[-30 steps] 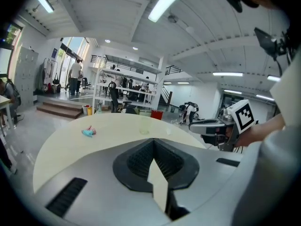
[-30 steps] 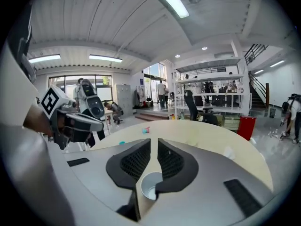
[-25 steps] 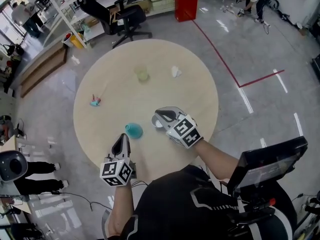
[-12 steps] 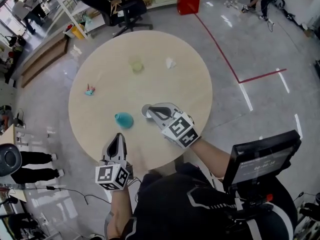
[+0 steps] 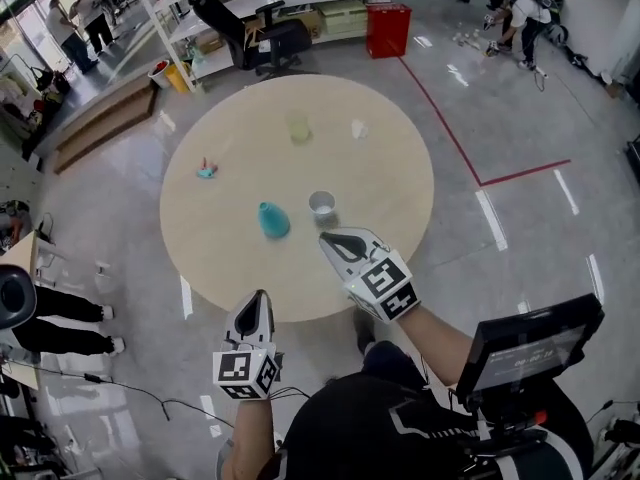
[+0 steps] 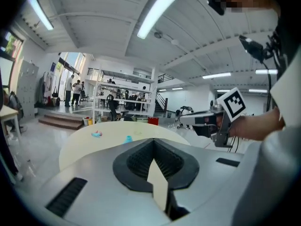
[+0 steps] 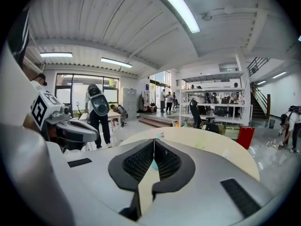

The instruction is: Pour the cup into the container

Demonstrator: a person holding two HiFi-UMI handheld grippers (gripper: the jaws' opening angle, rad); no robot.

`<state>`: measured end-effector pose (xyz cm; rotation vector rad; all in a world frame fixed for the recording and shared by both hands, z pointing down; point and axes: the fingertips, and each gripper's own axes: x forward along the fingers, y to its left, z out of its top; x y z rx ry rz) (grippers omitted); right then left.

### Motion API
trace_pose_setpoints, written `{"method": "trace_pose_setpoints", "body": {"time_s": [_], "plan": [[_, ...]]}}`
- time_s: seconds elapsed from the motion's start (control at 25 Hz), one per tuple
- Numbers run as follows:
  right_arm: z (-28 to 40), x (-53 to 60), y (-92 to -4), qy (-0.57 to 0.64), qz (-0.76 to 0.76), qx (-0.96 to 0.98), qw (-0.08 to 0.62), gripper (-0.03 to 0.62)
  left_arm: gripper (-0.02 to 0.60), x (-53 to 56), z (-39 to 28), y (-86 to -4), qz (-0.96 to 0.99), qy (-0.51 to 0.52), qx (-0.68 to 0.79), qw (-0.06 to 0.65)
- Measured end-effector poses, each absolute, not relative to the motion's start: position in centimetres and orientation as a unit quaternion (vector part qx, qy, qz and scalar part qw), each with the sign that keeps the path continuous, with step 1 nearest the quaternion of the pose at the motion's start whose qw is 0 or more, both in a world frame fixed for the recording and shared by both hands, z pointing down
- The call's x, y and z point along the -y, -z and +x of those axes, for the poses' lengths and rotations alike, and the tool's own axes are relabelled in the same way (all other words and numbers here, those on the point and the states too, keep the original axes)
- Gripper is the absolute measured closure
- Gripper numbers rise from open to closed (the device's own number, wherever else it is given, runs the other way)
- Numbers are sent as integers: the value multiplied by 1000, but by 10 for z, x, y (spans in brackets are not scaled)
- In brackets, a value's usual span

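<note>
A teal cup [image 5: 272, 220] lies on the round beige table [image 5: 400, 198], tilted over. Just right of it stands a small grey-white cup [image 5: 322, 204]. My right gripper [image 5: 331, 239] hovers near the table's front edge, a short way short of the grey-white cup, shut and empty. My left gripper [image 5: 260, 297] is further back at the table's rim, also shut with nothing in it. In the left gripper view the closed jaws [image 6: 153, 142] point at the table, with the teal cup [image 6: 128, 138] far off. In the right gripper view the jaws [image 7: 154, 142] meet tightly.
A pale yellow-green cup [image 5: 298, 126] and a small white object [image 5: 358, 128] stand at the far side of the table. A pink and teal item [image 5: 206, 170] lies at the left. An office chair [image 5: 262, 30], a red bin [image 5: 387, 28] and people are beyond the table.
Both grippers have drawn back from the table's middle toward its near edge. The small grey-white cup, which was at the right gripper's tip, now stands apart from it.
</note>
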<state>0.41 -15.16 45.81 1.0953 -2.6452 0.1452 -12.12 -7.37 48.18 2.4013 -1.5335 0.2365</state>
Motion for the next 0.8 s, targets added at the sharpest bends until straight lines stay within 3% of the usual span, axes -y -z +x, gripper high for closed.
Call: {"method": "trace_pose_setpoints", "body": {"time_s": [0.36, 0.8], "plan": [[-1, 18, -430, -77, 398, 906, 118, 586, 581, -34, -123, -455, 865, -49, 473, 162], [81, -109, -385, -34, 404, 910, 86, 586, 581, -158, -53, -409, 885, -10, 434, 170]]}}
